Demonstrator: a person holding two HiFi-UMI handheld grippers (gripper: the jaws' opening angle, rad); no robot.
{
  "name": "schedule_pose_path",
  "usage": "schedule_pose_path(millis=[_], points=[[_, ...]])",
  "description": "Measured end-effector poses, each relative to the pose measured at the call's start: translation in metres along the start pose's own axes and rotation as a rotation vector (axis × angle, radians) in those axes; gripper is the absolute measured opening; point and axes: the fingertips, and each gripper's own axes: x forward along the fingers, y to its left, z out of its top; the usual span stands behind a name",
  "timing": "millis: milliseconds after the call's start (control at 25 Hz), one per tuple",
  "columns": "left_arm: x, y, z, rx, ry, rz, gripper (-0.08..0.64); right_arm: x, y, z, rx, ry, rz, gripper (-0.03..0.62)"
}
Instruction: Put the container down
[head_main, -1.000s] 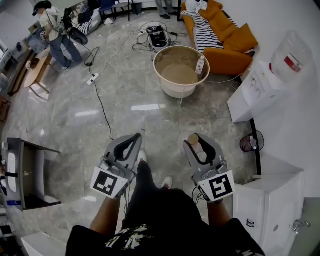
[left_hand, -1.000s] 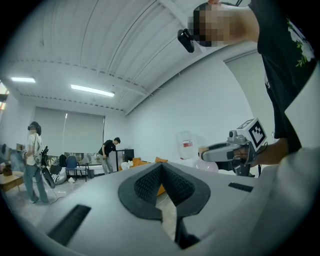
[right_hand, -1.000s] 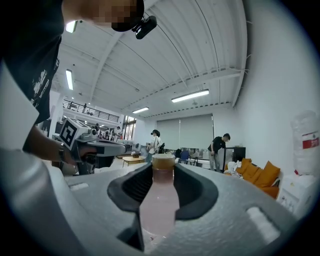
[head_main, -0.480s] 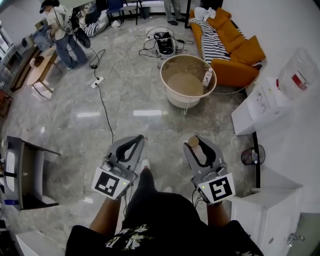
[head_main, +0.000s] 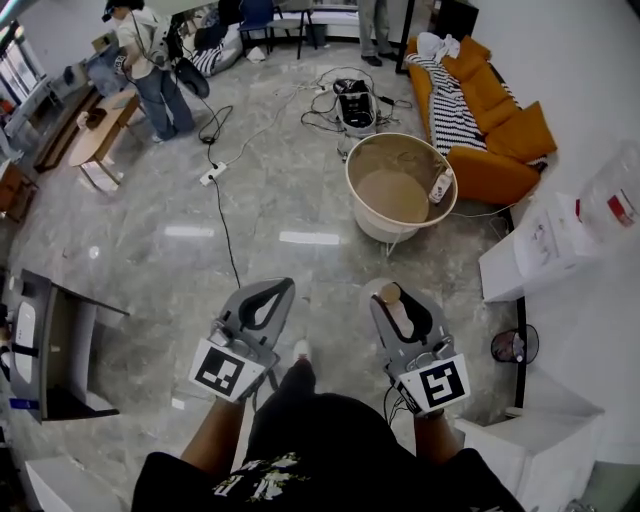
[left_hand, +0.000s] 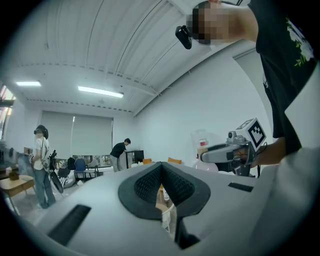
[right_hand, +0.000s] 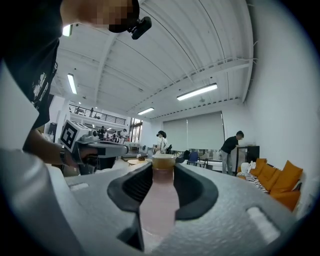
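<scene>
Container, a pale pink bottle with a tan cap, sits upright between the pads of the right gripper, which pinch it on both sides below the cap; the cap pokes out past the fingertips. The left gripper carries nothing: its dark ribbed pads are pressed together at the tip, with only a narrow slot behind where they meet. Both grippers are held in the air over the grey marble floor, on the near side of the round beige tub and well apart from it, the right one more nearly in line with the tub than the left. Inside the tub a small white bottle leans against the rim. Just beyond the tub lies an orange sofa, and well away from the tub across the floor a person stands beside a low wooden table
</scene>
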Motion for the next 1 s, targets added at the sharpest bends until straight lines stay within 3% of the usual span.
schedule_pose_path(millis=[600, 800, 1000], points=[[0.061, 0.141, 0.008, 0.032, -0.044, -0.127, 0.012, 0.147, -0.021, 0.014, -0.004, 0.012, -0.091, 0.127], [0.078, 0.166, -0.001, 0.019, -0.045, -0.170, 0.012, 0.176, -0.026, 0.007, -0.018, 0.027, -0.128, 0.126], [0.091, 0.184, -0.004, 0.077, -0.042, -0.155, 0.012, 0.197, -0.030, -0.002, -0.012, 0.032, -0.154, 0.126]])
